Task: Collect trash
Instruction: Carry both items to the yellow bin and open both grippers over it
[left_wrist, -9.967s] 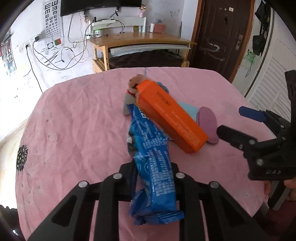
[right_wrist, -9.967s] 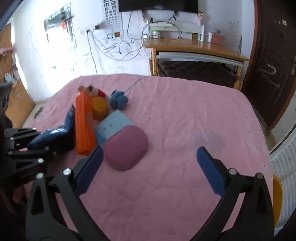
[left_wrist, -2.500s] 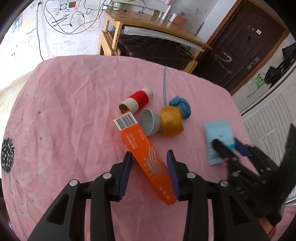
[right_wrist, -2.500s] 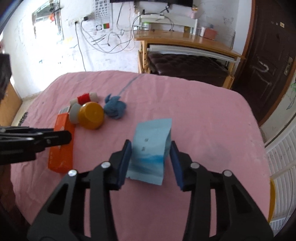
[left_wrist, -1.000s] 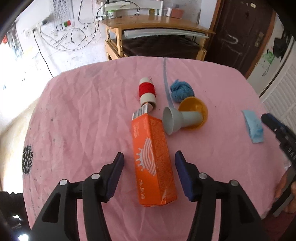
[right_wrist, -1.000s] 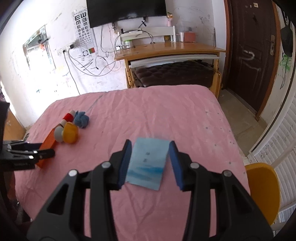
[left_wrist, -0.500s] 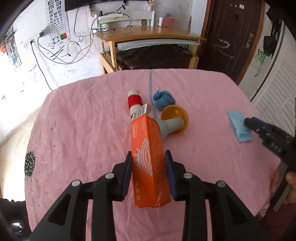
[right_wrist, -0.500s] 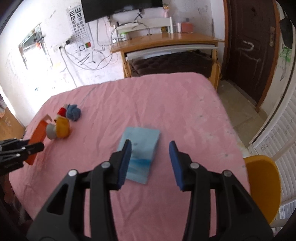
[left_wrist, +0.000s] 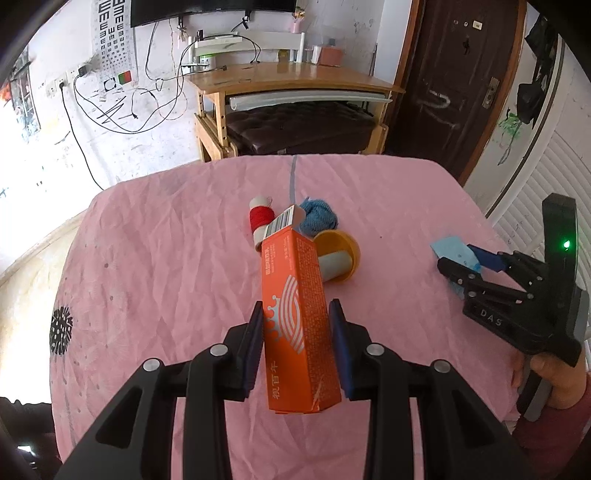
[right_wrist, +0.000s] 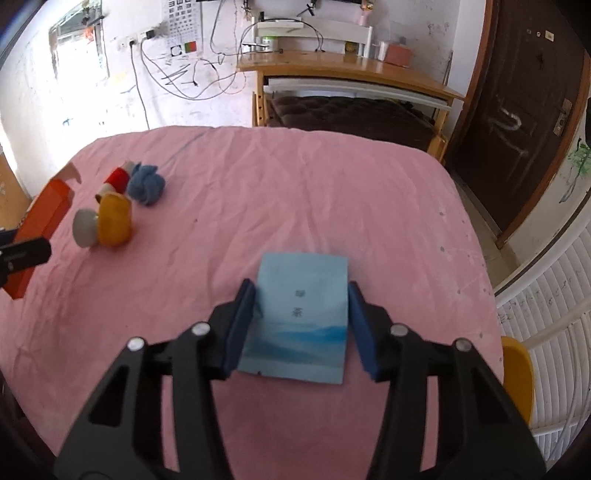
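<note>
My left gripper (left_wrist: 297, 339) is shut on a long orange carton (left_wrist: 295, 314) and holds it tilted above the pink tablecloth (left_wrist: 166, 258); the carton also shows at the left edge of the right wrist view (right_wrist: 40, 218). My right gripper (right_wrist: 301, 325) is shut on a light blue tea packet (right_wrist: 299, 314), held above the cloth. It also shows in the left wrist view (left_wrist: 476, 266) at the right with the packet (left_wrist: 452, 251).
On the table lie a red thread spool (left_wrist: 260, 218), a blue yarn ball (left_wrist: 319, 218) and a yellow and grey funnel-like piece (left_wrist: 338, 254). A wooden desk (left_wrist: 295, 81), a dark door (left_wrist: 450, 74) and a yellow stool (right_wrist: 517, 369) stand beyond the table.
My left gripper has closed on the orange carton and lifted its front end off the cloth. My right gripper has carried the blue packet back over the table.
</note>
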